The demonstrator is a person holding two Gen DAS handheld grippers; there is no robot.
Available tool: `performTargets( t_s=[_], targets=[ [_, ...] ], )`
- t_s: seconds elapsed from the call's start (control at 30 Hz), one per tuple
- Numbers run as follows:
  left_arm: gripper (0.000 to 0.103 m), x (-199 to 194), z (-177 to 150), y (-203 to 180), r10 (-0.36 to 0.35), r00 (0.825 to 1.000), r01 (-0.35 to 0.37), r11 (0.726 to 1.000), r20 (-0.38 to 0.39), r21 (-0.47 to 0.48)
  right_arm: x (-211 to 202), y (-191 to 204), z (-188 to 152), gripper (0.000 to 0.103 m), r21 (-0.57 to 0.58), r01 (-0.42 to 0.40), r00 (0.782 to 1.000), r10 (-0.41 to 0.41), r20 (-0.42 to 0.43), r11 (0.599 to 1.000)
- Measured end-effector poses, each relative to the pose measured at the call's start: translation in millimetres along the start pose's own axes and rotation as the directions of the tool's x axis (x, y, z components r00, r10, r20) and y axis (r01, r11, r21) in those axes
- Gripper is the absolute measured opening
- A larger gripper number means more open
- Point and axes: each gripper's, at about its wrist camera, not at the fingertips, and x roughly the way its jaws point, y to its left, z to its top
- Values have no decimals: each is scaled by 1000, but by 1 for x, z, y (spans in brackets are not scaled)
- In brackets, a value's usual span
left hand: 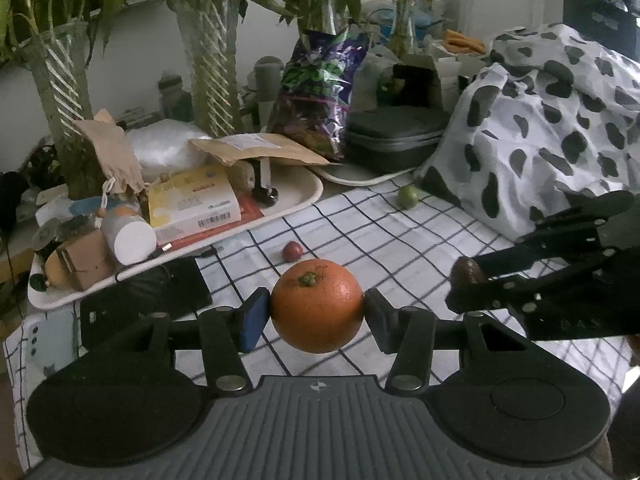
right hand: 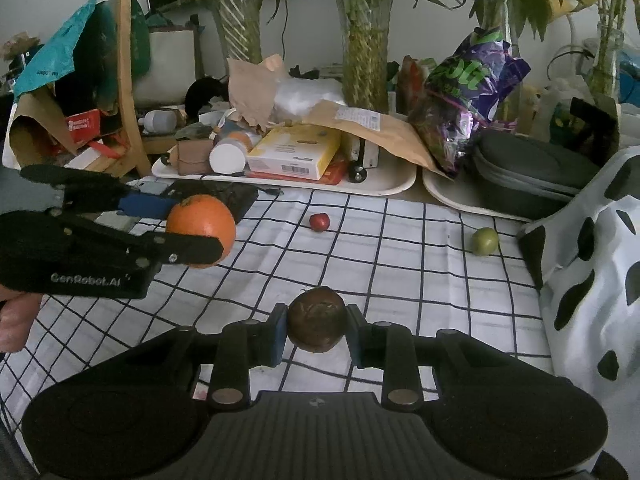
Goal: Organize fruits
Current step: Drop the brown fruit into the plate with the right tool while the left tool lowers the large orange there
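The left gripper [left hand: 317,312] is clamping a round orange [left hand: 317,306] above the checked cloth [left hand: 360,232], the right gripper [right hand: 316,328] is squeezing a wrinkled brown fruit [right hand: 317,326], and only the right view is catching a hand [right hand: 16,320].

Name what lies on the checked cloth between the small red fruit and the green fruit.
Nothing: between the small red fruit and the green fruit there is only bare checked cloth, clearest in the right wrist view.

Orange [left hand: 316,306] and brown fruit [right hand: 317,326] held aloft; red fruit [right hand: 319,222], green fruit [right hand: 485,241] on cloth.
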Motion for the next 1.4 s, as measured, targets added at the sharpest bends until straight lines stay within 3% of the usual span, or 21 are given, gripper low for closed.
performTargets(
  t_s=[0.27, 0.7, 1.2, 1.27, 1.33, 1.4],
  targets=[
    [50, -15, -9, -14, -16, 1000, 16, 1000, -7, -2, -13, 5, -8, 31, 7, -22, 1000, 22, -5, 1000],
    [50, -35, -21, -26, -27, 1000, 27, 999, -10, -27, -18, 33, -31, 32, -43, -118, 988, 112, -104, 992],
    [50, -41, -26, -25, -26, 1000, 26, 999, -14, -38, -8, 50, -40, 32, -91, -157, 972, 137, -192, 983],
    [50, -41, -26, -25, -27, 1000, 26, 999, -14, -37, -8, 50, -39, 37, -96, -154, 972, 134, -192, 983],
    [50, -41, -26, -25, -29, 999, 29, 999, -15, -36, -10, 50, -39, 48, -102, -148, 975, 128, -181, 984],
    [50, -41, -26, -25, -32, 999, 31, 999, -15, -34, -12, 49, -38, 51, -99, -147, 976, 129, -174, 984]
  ],
)
